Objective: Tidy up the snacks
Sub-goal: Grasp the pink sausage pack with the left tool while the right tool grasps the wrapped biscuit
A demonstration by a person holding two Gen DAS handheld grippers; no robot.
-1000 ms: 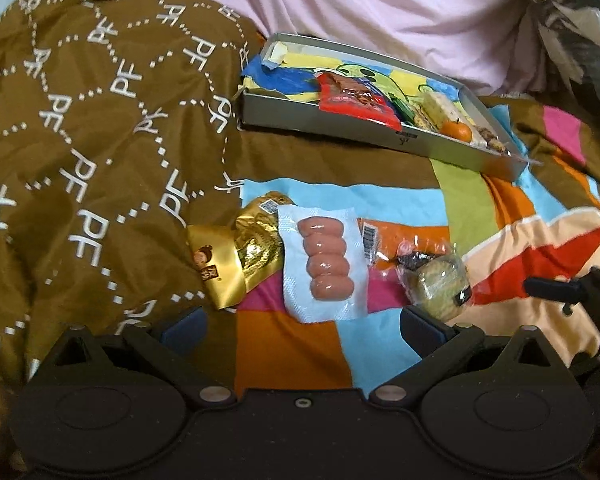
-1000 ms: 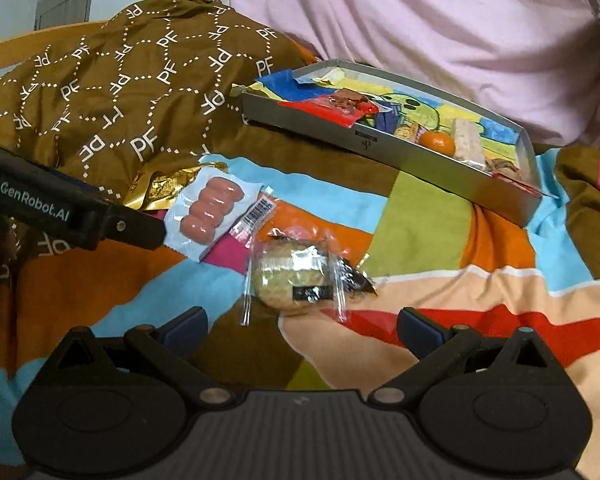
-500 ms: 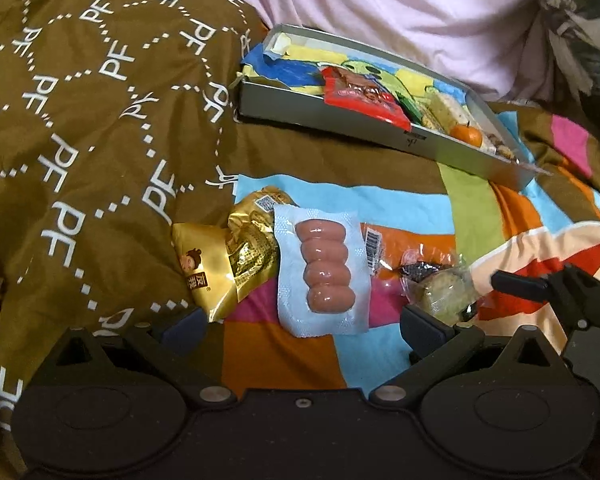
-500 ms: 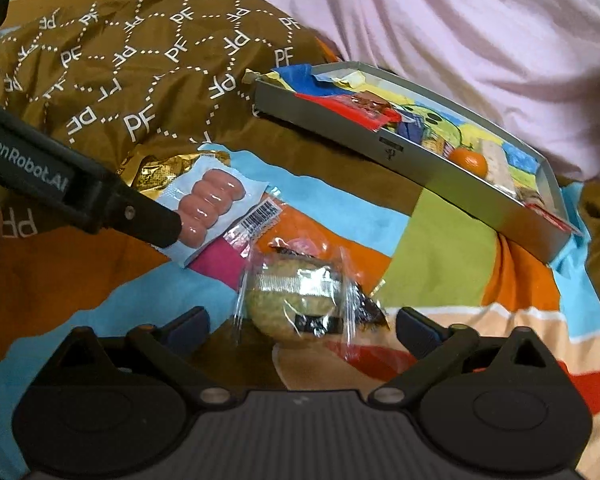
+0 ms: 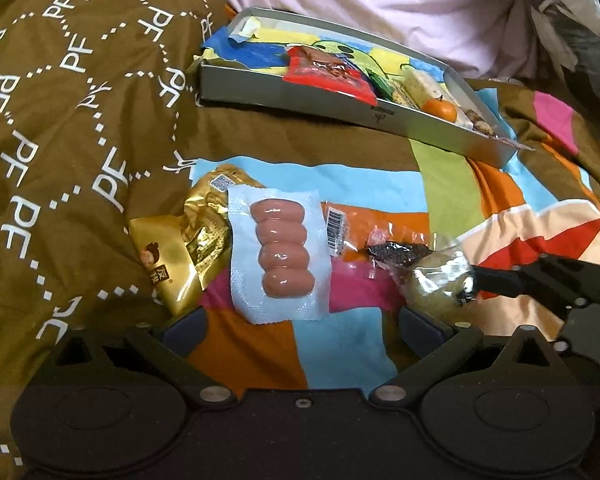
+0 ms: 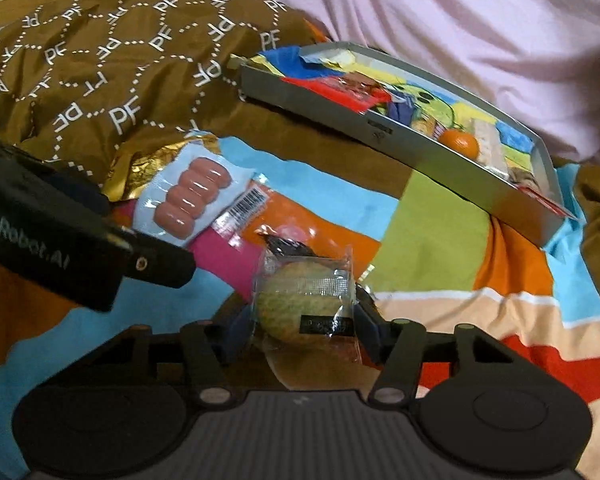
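A pack of small sausages [image 5: 282, 252] lies on the colourful blanket, just ahead of my open, empty left gripper [image 5: 300, 326]; it also shows in the right wrist view [image 6: 192, 196]. A gold snack pouch [image 5: 188, 240] lies to its left, partly under it. My right gripper [image 6: 304, 322] is shut on a round pastry in clear wrap [image 6: 300, 306], which also shows in the left wrist view [image 5: 436, 280]. A grey tray [image 5: 340, 106] farther back holds a red packet [image 5: 328, 74], an orange [image 5: 440, 109] and several other snacks.
A brown quilt printed with "PF" [image 5: 68, 120] is bunched up on the left. A pink pillow [image 6: 460, 20] lies behind the tray [image 6: 420, 148]. The left gripper's body [image 6: 60, 236] reaches in from the left in the right wrist view.
My right gripper moved forward and closed on the wrapped pastry. My left gripper moved closer to the sausage pack and stayed open.
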